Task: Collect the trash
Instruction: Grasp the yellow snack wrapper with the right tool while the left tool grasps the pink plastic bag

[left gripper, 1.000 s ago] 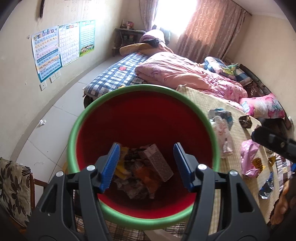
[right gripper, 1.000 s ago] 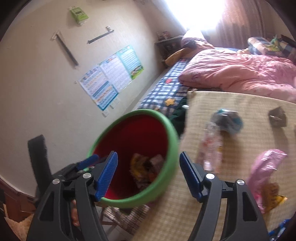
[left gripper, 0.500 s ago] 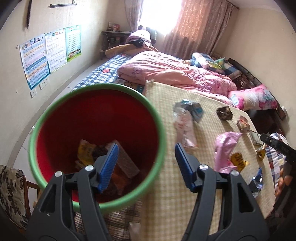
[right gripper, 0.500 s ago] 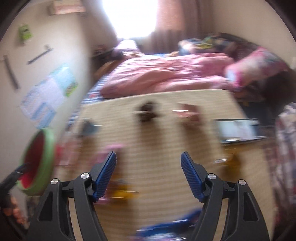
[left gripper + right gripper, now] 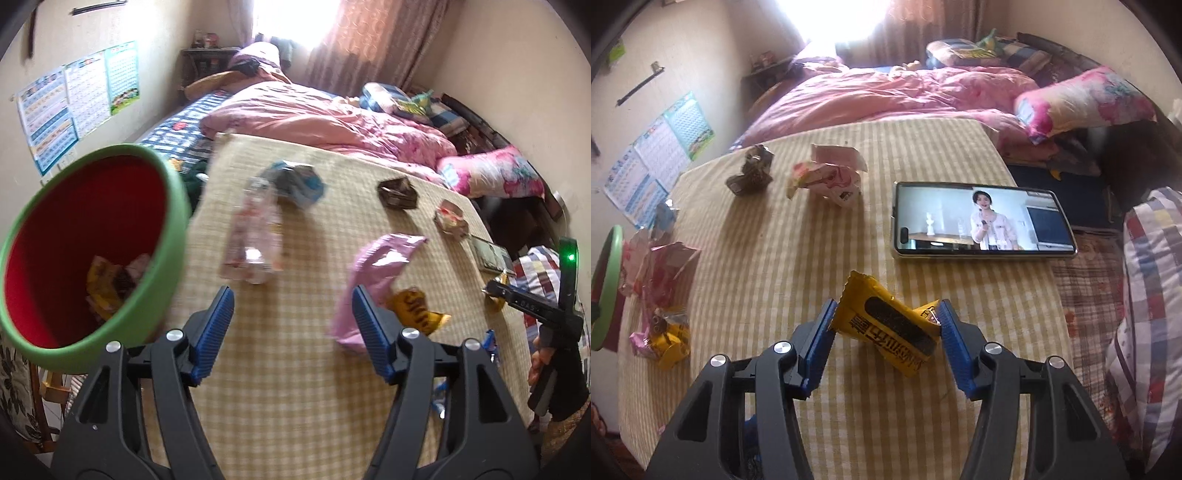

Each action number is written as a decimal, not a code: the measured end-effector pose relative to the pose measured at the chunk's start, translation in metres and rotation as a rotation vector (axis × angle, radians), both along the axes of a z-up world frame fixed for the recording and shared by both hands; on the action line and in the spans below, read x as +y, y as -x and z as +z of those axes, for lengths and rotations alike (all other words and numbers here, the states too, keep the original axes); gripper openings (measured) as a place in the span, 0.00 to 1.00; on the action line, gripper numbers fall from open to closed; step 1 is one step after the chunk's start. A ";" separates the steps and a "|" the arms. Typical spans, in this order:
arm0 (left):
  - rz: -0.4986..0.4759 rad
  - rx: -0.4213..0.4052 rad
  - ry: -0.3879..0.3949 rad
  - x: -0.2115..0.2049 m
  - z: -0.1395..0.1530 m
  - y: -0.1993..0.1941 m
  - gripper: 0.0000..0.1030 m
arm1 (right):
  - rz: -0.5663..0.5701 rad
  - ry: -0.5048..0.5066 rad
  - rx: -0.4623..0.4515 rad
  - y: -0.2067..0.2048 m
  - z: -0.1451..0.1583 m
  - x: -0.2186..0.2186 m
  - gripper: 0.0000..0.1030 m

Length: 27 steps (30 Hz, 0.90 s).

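Trash lies scattered over the checked table (image 5: pixel 768 258). Some is already in the bin (image 5: pixel 168 236), whose red inside shows a few wrappers, left of the left gripper (image 5: pixel 291 332).

Right gripper (image 5: pixel 886 343): jaws spread around a yellow wrapper (image 5: pixel 886 328), blue pads at its two ends. We cannot tell whether they press it yet; we read it as not yet gripped.

Left gripper: jaws released, nothing between them. Ahead of them a clear bottle (image 5: pixel 255 236); just beyond it a blue-grey wad (image 5: pixel 299 181). By the right pad, a pink bag (image 5: pixel 369 280) and a second yellow wrapper (image 5: pixel 417 310).

Still out, farther ahead of the right jaws: a dark crumpled wrapper (image 5: pixel 751 173) and a pink-white wrapper (image 5: pixel 827 177). A phone (image 5: pixel 982 221) lies ahead and right, not trash.

Judgement: well under half done; at least six pieces remain.

Hard to make out: bin contents are blurred. Blue scraps near the right gripper's base are cut off by its body.
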State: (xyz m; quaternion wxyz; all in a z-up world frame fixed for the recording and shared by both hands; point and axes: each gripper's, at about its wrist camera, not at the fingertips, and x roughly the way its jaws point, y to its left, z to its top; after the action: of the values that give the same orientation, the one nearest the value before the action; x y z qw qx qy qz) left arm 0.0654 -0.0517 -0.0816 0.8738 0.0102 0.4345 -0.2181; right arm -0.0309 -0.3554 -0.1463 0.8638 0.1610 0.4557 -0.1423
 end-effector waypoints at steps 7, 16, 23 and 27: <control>-0.074 0.062 -0.031 -0.052 -0.021 -0.011 0.63 | 0.125 -0.101 -0.085 0.004 0.022 0.031 0.52; -0.092 0.134 -0.090 -0.084 -0.052 -0.022 0.63 | 0.251 -0.172 -0.139 0.004 0.042 0.070 0.52; -0.070 0.152 -0.074 -0.075 -0.054 -0.015 0.45 | 0.266 -0.197 -0.142 -0.004 0.040 0.071 0.52; -0.030 0.154 -0.060 -0.060 -0.050 -0.011 0.45 | 0.273 -0.197 -0.129 -0.006 0.035 0.074 0.52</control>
State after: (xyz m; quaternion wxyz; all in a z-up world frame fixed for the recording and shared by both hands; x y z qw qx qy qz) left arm 0.0759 -0.1120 -0.1316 0.8339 0.0262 0.5064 -0.2180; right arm -0.0252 -0.2819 -0.1111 0.8826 0.1902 0.4288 0.0321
